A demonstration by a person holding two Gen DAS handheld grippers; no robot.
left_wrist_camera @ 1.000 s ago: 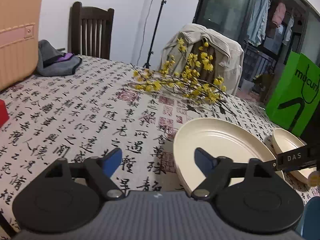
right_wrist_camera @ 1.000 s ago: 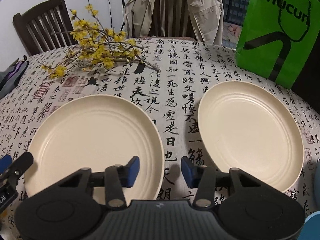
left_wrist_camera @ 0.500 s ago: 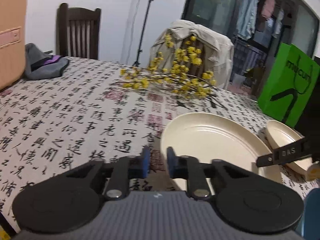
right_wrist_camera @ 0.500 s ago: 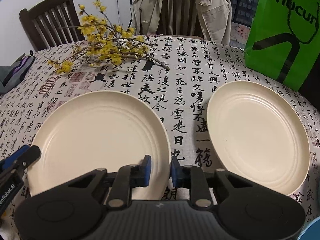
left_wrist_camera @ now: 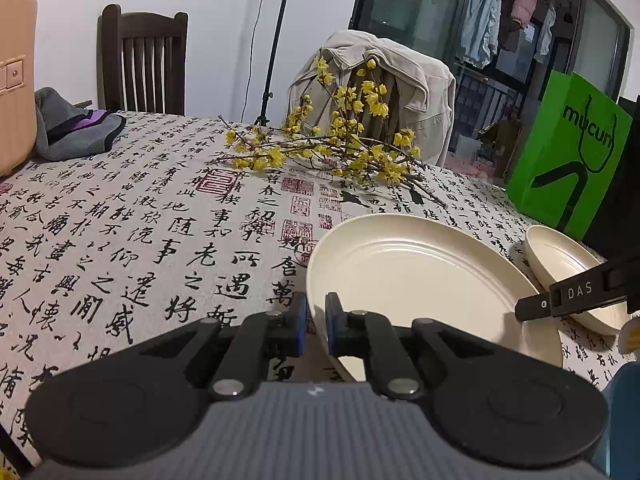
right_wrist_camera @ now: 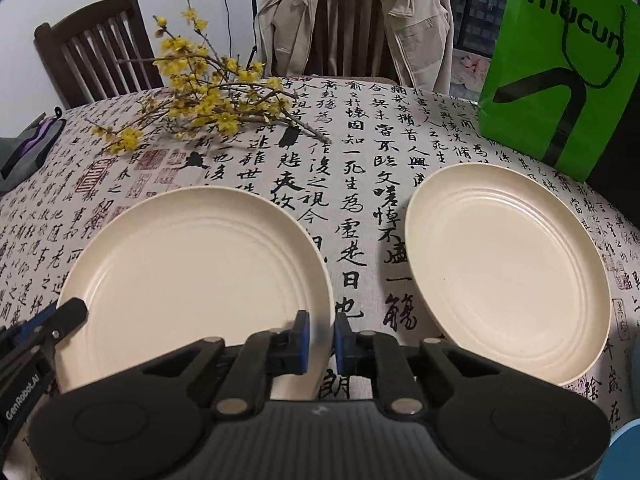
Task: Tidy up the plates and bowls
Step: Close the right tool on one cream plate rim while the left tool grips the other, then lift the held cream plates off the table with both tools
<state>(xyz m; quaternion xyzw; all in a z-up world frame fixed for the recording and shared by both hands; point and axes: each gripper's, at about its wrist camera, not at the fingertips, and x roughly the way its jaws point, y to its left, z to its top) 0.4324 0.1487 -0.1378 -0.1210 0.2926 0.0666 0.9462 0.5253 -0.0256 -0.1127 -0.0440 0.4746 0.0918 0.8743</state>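
Left wrist view: the left gripper (left_wrist_camera: 316, 330) sits at the bottom centre of the frame, its blue-padded jaws drawn nearly together on the near left rim of a cream plate (left_wrist_camera: 420, 276) that fills the lower right. The rim runs into the narrow gap between the pads, and that edge looks raised off the tablecloth (left_wrist_camera: 140, 220), printed with black calligraphy. A second cream plate (left_wrist_camera: 568, 264) lies at the right edge, partly hidden behind the black finger of the right gripper (left_wrist_camera: 560, 300). A spray of yellow blossoms (left_wrist_camera: 332, 148) lies across the cloth at centre. A green paper bag (left_wrist_camera: 568, 160) stands at the right, a beige jacket (left_wrist_camera: 408, 84) hangs over a chair at upper centre, and a grey cloth (left_wrist_camera: 76, 128) lies at the left.

Right wrist view: the right gripper (right_wrist_camera: 320, 340) occupies the bottom centre, its jaws closed down to a slim gap that pinches the near right rim of the left-hand plate (right_wrist_camera: 192, 276). The other plate (right_wrist_camera: 508, 268) lies apart in the right half of the frame, with printed cloth between the two. The left gripper's fingertip (right_wrist_camera: 68, 312) reaches that same left-hand plate's edge at lower left. The blossoms (right_wrist_camera: 200, 100) lie at upper left, and the green bag (right_wrist_camera: 560, 60) stands at upper right.
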